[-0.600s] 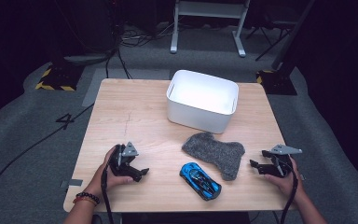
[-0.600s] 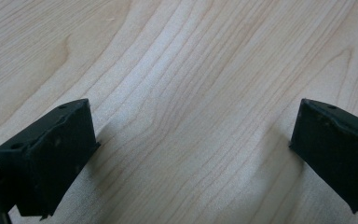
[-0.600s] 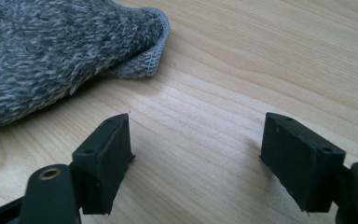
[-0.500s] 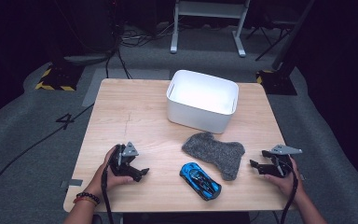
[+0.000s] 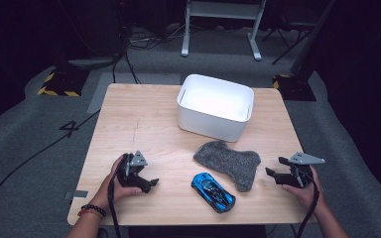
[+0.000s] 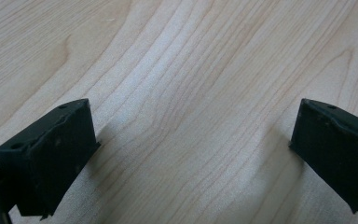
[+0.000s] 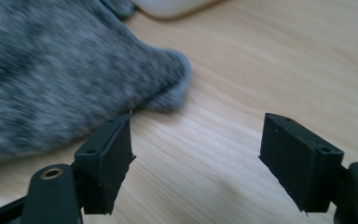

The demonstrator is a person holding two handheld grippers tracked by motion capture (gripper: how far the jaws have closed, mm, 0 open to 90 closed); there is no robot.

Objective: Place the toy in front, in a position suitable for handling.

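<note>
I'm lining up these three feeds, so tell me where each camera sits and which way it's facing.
High view: above the person's side, looking forward and down at the table, white bin, blue toy car, both hands.
Left gripper view: on the left gripper, facing bare wood between open jaws.
Right gripper view: on the right gripper, facing the grey cloth.
Shared: cloth, tabletop.

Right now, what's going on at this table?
A person holds a gripper in each hand at the near edge of the table. Both the left gripper and the right gripper are open and hold nothing. A grey sock and a blue toy car lie between them, untouched; the right gripper points at the sock. A white bin stands behind.
</note>
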